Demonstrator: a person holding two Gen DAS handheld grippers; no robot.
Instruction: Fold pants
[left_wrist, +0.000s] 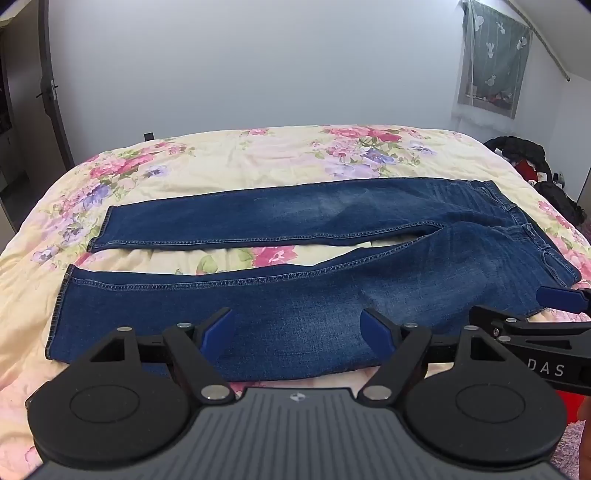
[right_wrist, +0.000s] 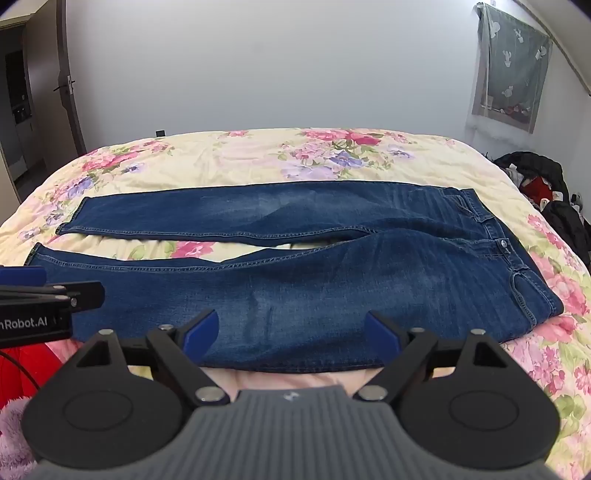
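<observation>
Blue jeans lie flat across the bed, waistband to the right, leg hems to the left, the two legs spread apart in a narrow V. They also show in the right wrist view. My left gripper is open and empty, hovering over the near leg close to its front edge. My right gripper is open and empty, over the near leg toward the thigh. The right gripper also shows at the right edge of the left wrist view, and the left gripper at the left edge of the right wrist view.
The bed has a cream floral cover. A pile of dark and red clothes lies at the bed's far right. A door stands at the left, a curtained window at the right. Red and pink fabric lies below the near left.
</observation>
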